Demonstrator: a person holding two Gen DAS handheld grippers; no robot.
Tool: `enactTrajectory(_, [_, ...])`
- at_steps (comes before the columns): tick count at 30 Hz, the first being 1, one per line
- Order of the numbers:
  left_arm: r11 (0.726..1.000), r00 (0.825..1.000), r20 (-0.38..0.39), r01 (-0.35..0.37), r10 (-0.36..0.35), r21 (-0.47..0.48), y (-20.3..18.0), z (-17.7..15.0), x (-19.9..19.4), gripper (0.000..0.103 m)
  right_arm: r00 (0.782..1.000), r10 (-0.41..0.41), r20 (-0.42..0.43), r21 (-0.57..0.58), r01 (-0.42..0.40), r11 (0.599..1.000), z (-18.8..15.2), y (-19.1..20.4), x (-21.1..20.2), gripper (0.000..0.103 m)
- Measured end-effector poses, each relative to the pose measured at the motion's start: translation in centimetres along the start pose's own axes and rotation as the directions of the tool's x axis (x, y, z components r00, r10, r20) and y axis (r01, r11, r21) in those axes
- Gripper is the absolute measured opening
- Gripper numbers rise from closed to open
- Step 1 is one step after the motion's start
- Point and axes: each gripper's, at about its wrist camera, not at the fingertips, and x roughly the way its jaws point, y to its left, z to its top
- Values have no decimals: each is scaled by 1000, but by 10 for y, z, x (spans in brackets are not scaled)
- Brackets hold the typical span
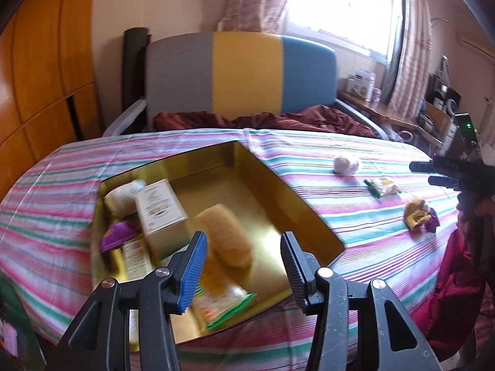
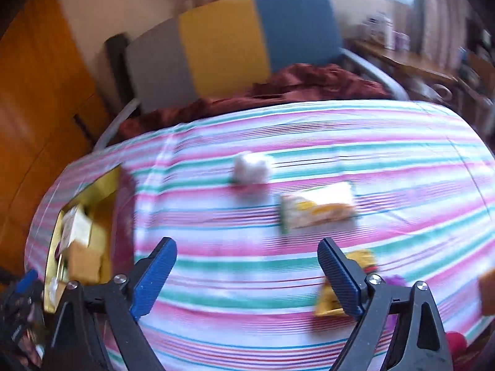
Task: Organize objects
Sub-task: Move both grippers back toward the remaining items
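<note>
A gold tin box lies open on the striped bedsheet. In it are a white carton, a tan sponge-like bar, a purple packet and a green-edged snack packet. My left gripper is open and empty just above the box's near end. My right gripper is open and empty above the sheet. Ahead of it lie a white crumpled wad, a green-and-white snack packet and a yellow packet by its right finger. The tin box shows at its left.
A grey, yellow and blue headboard and a maroon blanket lie behind. A wooden wardrobe stands at left, a cluttered desk at right by the window. The right gripper's body shows at the right edge.
</note>
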Motion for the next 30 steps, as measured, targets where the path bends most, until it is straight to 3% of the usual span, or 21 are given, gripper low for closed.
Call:
enactTrajectory(4, [996, 998, -9, 58, -58, 63, -30, 8, 8, 50, 994, -92, 64, 220, 76, 973, 5, -74, -6, 99])
enactTrajectory(6, [992, 996, -21, 89, -87, 90, -46, 12, 14, 50, 992, -103, 67, 377, 70, 924, -1, -109, -6, 99])
enactTrajectory(8, [985, 992, -39, 126, -123, 117, -64, 14, 21, 50, 996, -40, 84, 527, -10, 850, -7, -136, -7, 99])
enactTrajectory(9, [981, 989, -50, 147, -142, 129, -74, 14, 25, 50, 995, -37, 97, 555, -23, 832, -9, -142, -8, 99])
enactTrajectory(13, [955, 968, -104, 243, -228, 169, -110, 15, 41, 50, 993, -24, 118, 562, -47, 826, -6, -142, -11, 99])
enactTrajectory(17, [926, 931, -182, 345, -318, 150, -136, 14, 60, 50, 993, 5, 119, 558, -71, 827, -5, -139, -7, 99])
enactTrajectory(21, [898, 905, -234, 401, -357, 181, -166, 14, 80, 50, 989, 35, 142, 585, -113, 803, -10, -143, -7, 100])
enactTrajectory(22, [887, 897, -250, 416, -365, 199, -175, 14, 85, 52, 988, 42, 147, 591, -122, 797, -11, -144, -7, 100])
enactTrajectory(24, [866, 880, -275, 450, -388, 219, -191, 14, 94, 67, 987, 60, 152, 600, -140, 788, -12, -146, -6, 100])
enactTrajectory(30, [812, 839, -328, 523, -435, 261, -234, 15, 121, 75, 984, 94, 154, 605, -169, 778, -13, -148, -3, 101])
